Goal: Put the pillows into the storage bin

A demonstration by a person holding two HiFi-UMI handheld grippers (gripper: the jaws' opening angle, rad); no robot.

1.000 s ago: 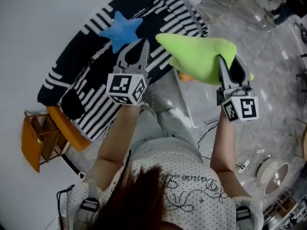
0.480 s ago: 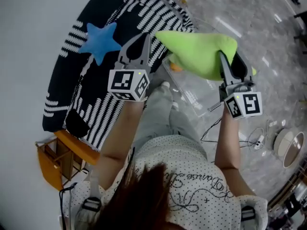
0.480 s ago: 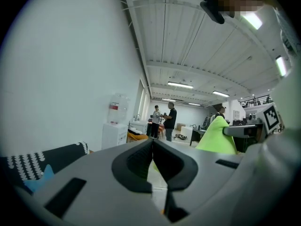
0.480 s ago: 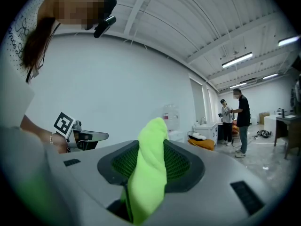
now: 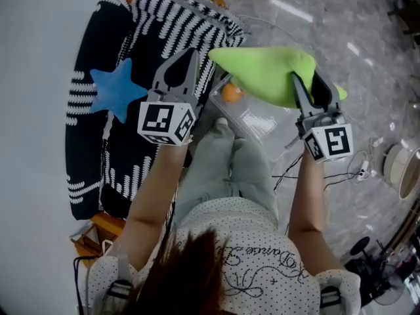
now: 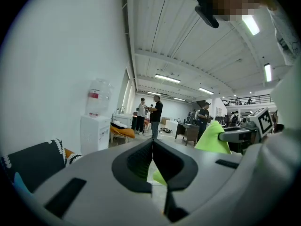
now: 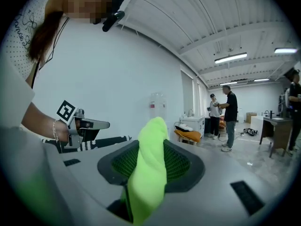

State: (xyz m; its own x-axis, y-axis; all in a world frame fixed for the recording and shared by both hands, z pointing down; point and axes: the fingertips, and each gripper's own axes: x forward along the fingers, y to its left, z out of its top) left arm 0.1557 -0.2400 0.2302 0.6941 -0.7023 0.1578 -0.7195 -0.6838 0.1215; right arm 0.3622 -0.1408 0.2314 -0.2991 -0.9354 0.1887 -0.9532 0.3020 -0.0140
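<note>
My right gripper (image 5: 307, 83) is shut on a lime-green pillow (image 5: 262, 73), which hangs in the air and juts out to the left; in the right gripper view the pillow (image 7: 149, 166) fills the gap between the jaws. My left gripper (image 5: 189, 56) is shut with nothing in it, its jaws meeting tip to tip (image 6: 153, 145). It hovers beside the green pillow, over the edge of a black-and-white striped cushion (image 5: 147, 38) with a blue star (image 5: 115, 94). A clear plastic bin (image 5: 259, 126) with a small orange thing (image 5: 230, 92) in it stands on the floor below the green pillow.
An orange wooden chair (image 5: 98, 231) shows under the striped cushion. Cables (image 5: 341, 172) and a round white object (image 5: 400, 166) lie on the grey floor at right. A water dispenser (image 6: 94, 124) stands by the white wall; people (image 6: 155, 114) stand further back among desks.
The view has swung right: the striped cushion and blue star have slid to the left, and the clear bin has come in under the green pillow. Both grippers kept their grip states.
</note>
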